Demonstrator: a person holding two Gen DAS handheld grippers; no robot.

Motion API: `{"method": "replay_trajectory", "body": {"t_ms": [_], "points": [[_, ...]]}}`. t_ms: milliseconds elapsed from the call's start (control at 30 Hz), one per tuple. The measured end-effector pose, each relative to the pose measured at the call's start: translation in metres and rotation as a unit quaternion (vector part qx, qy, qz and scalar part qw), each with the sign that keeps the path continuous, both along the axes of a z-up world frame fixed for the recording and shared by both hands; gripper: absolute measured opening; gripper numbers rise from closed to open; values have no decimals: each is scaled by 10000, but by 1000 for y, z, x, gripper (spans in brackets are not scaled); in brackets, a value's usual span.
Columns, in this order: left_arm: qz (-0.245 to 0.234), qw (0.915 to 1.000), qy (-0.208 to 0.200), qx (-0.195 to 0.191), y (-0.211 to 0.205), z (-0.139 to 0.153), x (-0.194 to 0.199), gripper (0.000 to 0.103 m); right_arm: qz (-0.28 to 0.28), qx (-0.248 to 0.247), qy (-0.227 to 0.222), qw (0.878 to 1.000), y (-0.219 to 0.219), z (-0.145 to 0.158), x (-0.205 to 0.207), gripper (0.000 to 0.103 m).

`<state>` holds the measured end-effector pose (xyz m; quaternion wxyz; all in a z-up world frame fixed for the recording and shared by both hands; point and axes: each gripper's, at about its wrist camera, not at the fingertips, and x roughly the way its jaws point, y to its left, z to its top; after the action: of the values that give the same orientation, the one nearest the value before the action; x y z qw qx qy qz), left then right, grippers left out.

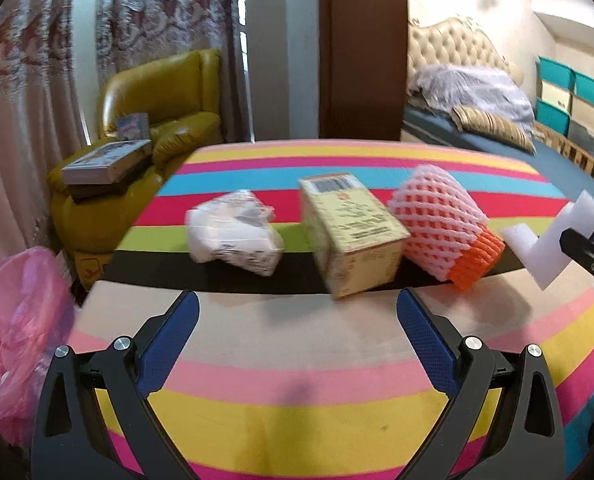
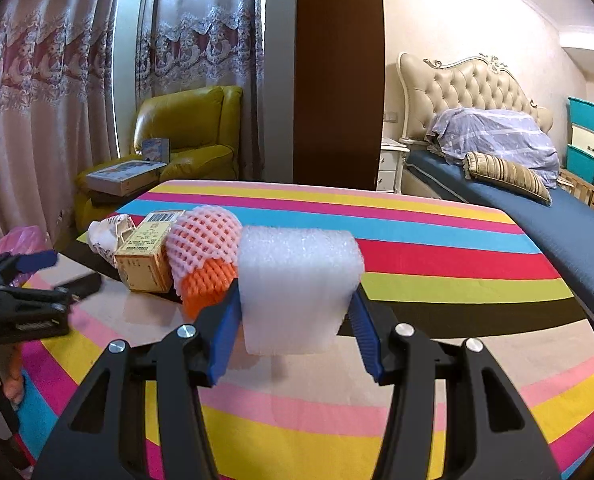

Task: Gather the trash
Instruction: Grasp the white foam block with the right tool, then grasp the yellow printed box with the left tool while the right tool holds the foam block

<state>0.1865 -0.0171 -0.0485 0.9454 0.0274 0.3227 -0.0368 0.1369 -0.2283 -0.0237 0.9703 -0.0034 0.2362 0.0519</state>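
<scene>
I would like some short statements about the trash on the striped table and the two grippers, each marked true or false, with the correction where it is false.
1. The right gripper holds a white foam block. True.
2. The left gripper grips the yellowish cardboard box. False: its jaws stand open and empty, with the box beyond them on the striped table.
3. The pink and orange foam fruit nets lie beside the box. True.
4. The crumpled white plastic bag hangs from the left gripper. False: it lies on the table.
5. A pink plastic bag is at the table's left edge. True.
</scene>
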Motion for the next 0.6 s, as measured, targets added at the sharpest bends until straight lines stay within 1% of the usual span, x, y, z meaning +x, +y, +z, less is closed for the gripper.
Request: {"method": "replay_trajectory", "body": {"t_ms": [100,167,300,367,433,467,533,567,600], "points": [[-47,9999,152,54,-16,-3,17,92,-39,76,46,10000,-2,0,1,50],[-42,9997,205,94,-24,-4,29,88,-27,74,44,10000,-2,0,1,50],[-30,9995,266,189,-38,-4,51,88,-29,53,39,10000,-1,0,1,51],[-13,9993,301,236,-44,-4,60,86,-41,71,44,10000,-1,0,0,51],[-19,9988,424,234,-48,-7,70,80,-43,88,51,9999,0,0,1,51],[-37,9986,480,203,-49,-7,74,73,-44,96,57,9999,0,0,1,51],[-39,9984,534,153,-48,-8,78,64,-40,98,59,9999,1,0,1,51],[-34,9986,520,132,-46,-8,77,57,-41,97,55,9999,1,0,1,51],[-36,9987,494,115,-46,-7,74,56,-36,99,56,9999,1,0,1,51]]}}
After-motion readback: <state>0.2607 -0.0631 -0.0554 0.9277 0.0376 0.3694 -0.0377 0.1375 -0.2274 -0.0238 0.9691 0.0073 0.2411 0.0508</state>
